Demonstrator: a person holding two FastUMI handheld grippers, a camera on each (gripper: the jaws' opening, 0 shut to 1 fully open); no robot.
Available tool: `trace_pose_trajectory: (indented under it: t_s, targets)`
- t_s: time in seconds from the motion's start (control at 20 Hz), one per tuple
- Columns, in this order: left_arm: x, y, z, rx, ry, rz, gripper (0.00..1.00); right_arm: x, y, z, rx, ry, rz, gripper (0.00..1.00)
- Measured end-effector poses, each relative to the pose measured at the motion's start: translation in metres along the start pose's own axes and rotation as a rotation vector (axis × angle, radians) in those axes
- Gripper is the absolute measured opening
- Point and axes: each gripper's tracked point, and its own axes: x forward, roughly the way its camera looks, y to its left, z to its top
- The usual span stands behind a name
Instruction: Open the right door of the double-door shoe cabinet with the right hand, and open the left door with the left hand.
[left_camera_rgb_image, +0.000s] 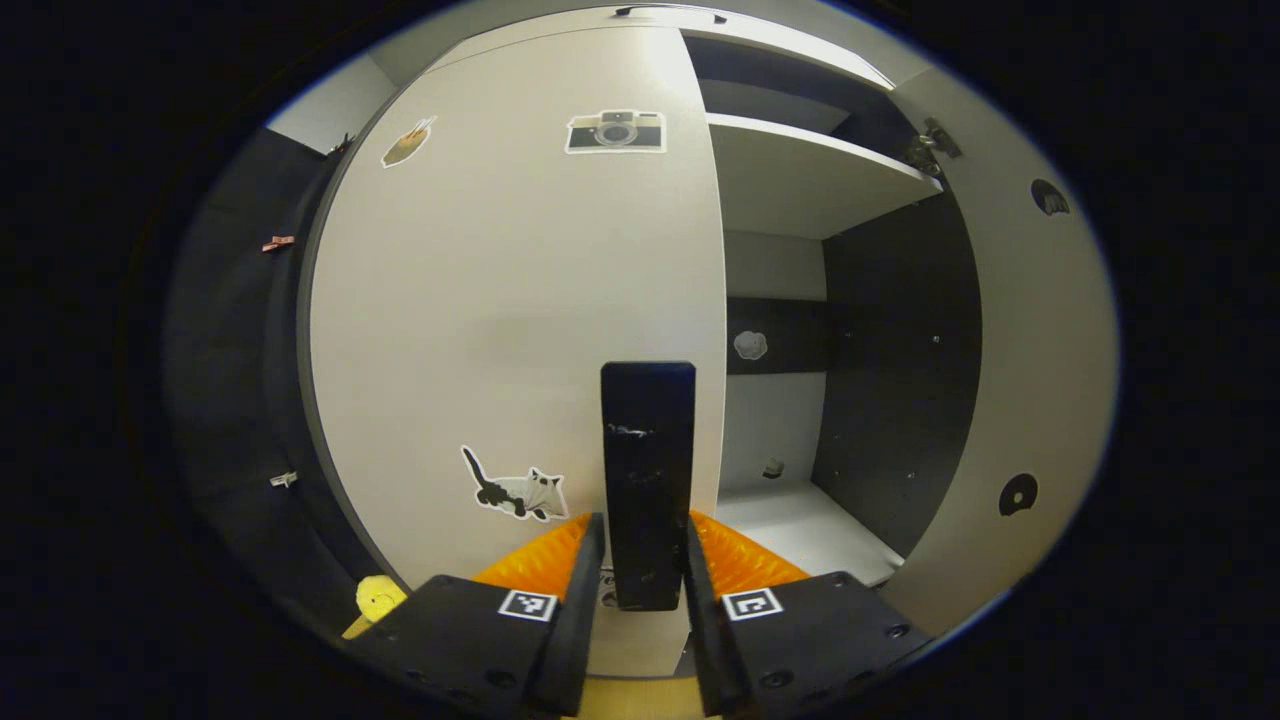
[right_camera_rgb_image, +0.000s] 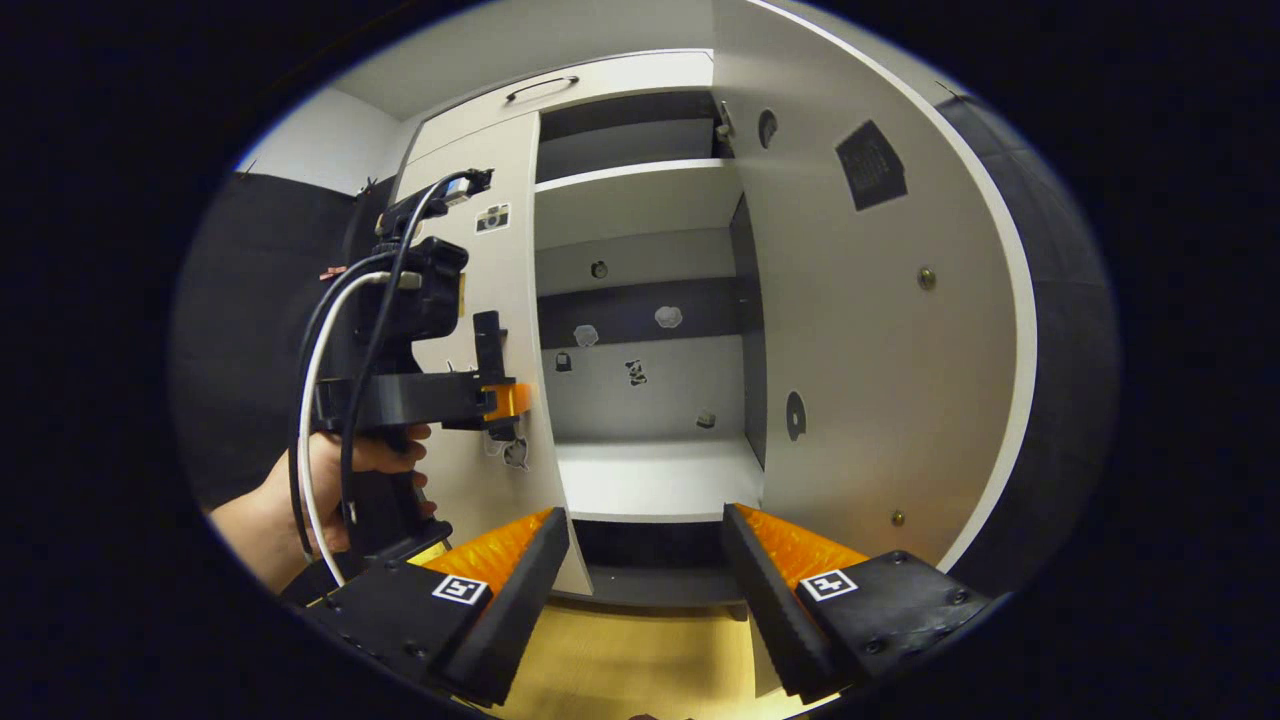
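My left gripper (left_camera_rgb_image: 645, 560) is clamped on the black handle (left_camera_rgb_image: 648, 470) of the left door (left_camera_rgb_image: 500, 320), which sits closed. My right gripper (right_camera_rgb_image: 645, 570) hangs wide with nothing in it, before the cabinet; the right door (right_camera_rgb_image: 860, 330) stands swung out, showing white shelves (right_camera_rgb_image: 650, 475).

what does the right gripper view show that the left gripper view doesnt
The right gripper view alone shows a hand holding the left gripper at the left door, that gripper's cables, and the right gripper open, holding nothing.

The left gripper view alone shows, close up, the fingers shut on the black door handle, plus the cat sticker.

Both show the right door swung open, the white shelf and the camera sticker.
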Motion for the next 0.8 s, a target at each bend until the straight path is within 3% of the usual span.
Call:
trace_pose_trajectory:
  t_s: [0.1,0.25,0.4,0.8]
  targets:
    - [-0.001,0.001,0.001,-0.004,0.001,0.002,0.35,0.002,-0.002,-0.003,0.024,0.018,0.001,0.98]
    - [-0.002,0.001,-0.001,-0.035,0.003,-0.01,0.3,0.0,-0.003,-0.003,0.025,0.017,0.014,0.98]
    - [-0.001,0.0,-0.001,-0.027,0.004,0.007,0.14,-0.003,-0.001,-0.003,0.01,0.021,0.03,0.98]
    - [-0.004,0.001,-0.002,-0.031,-0.001,0.032,0.13,-0.019,0.005,-0.002,0.003,0.018,0.105,0.98]
